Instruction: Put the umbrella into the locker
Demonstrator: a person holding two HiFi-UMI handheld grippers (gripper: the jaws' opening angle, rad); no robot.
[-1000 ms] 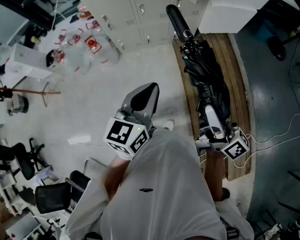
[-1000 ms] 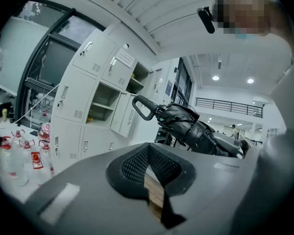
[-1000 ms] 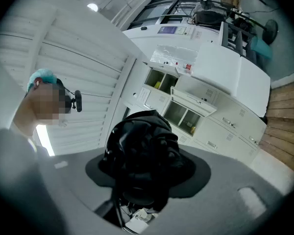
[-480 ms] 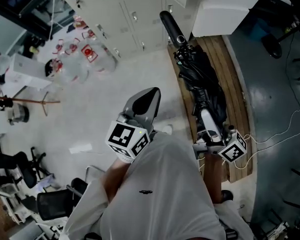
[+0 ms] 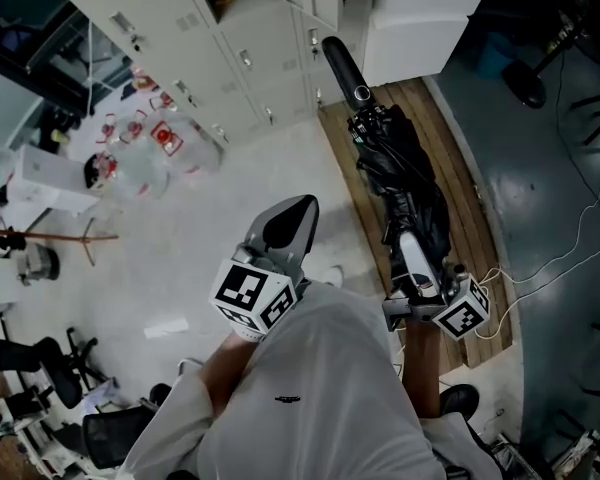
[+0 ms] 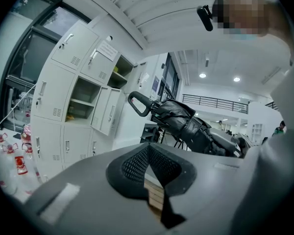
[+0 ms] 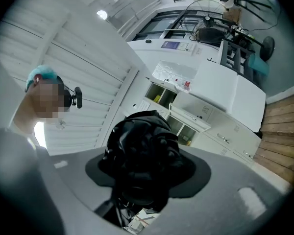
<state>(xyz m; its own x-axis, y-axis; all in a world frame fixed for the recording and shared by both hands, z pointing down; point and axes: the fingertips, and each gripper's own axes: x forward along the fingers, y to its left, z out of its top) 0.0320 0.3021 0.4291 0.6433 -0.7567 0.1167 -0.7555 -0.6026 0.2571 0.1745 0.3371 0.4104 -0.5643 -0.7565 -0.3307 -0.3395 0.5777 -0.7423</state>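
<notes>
A folded black umbrella (image 5: 412, 173) with a curved handle (image 5: 344, 63) points toward the white lockers (image 5: 220, 58). My right gripper (image 5: 413, 260) is shut on its lower end; in the right gripper view the umbrella (image 7: 144, 151) fills the space between the jaws. The left gripper (image 5: 291, 210) hangs beside it to the left, shut with nothing in it, its pads meeting at the tip (image 6: 148, 153). In the left gripper view the umbrella (image 6: 186, 124) crosses in front of a locker (image 6: 85, 99) whose door stands open. The open compartments (image 7: 181, 126) also show past the umbrella.
A wooden floor strip (image 5: 475, 178) runs under the umbrella. Clear bottles with red labels (image 5: 160, 138) lie on the floor by the lockers. A white cabinet (image 5: 430, 18) stands at the top right. Office chairs (image 5: 20, 353) sit at the lower left, cables (image 5: 570, 258) at the right.
Both grippers and the umbrella have moved closer to the lockers, which now fill more of the top of the head view. The grip on the umbrella is unchanged.
</notes>
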